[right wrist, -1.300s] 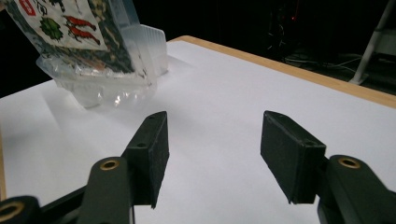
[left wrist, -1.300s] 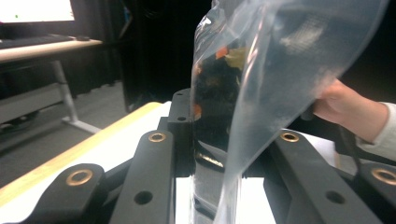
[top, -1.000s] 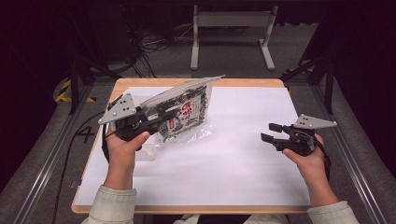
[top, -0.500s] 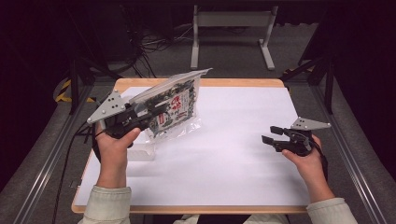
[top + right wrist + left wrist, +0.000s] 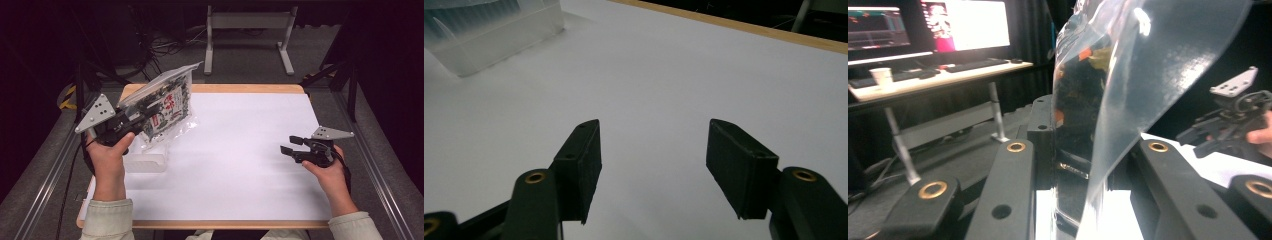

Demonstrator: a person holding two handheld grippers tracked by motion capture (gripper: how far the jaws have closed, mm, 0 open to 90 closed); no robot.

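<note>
a white-topped table (image 5: 240, 165) carries a frosted plastic box (image 5: 145, 162) at its left, above which the left gripper (image 5: 137, 119) clamps a clear printed bag (image 5: 167, 102) aloft, while the right gripper (image 5: 292, 146) hovers with jaws apart

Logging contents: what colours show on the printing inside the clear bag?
Red, white and black print inside the clear bag, shown best in the high view.

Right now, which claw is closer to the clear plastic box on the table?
Left. The left claw holds a clear bag raised just above the clear plastic box at the table's left side. The right claw is open far across the white surface, on the right.
</note>
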